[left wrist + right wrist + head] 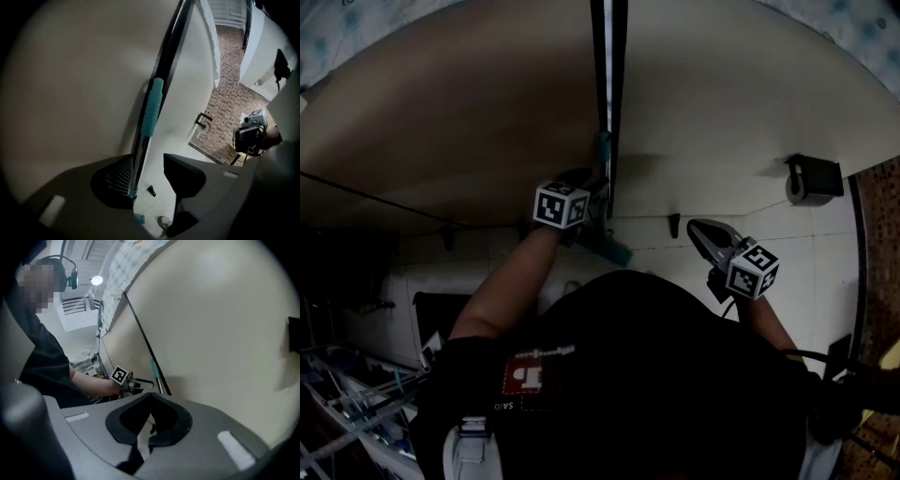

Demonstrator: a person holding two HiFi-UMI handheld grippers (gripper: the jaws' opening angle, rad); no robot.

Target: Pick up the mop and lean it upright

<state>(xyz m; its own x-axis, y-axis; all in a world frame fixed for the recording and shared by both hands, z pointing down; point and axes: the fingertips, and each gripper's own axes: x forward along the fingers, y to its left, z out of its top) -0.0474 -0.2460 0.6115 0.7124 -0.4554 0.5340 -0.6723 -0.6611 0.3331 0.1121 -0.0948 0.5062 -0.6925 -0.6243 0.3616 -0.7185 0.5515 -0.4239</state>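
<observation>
The mop is seen standing upright, its dark handle leaned against the beige wall. A teal sleeve is fitted round the handle partway up. The left gripper is held at the handle below that sleeve with its jaws spread apart. The handle runs between them, close along the ribbed pad of one jaw, and a clear gap is left to the other jaw. Whether that pad touches the handle cannot be told. Nothing is clamped.

The right gripper is kept well apart from the mop, nearer a paper roll holder fixed on the wall. Its jaws are pressed together, with nothing held between them. A brick-patterned floor is seen below.
</observation>
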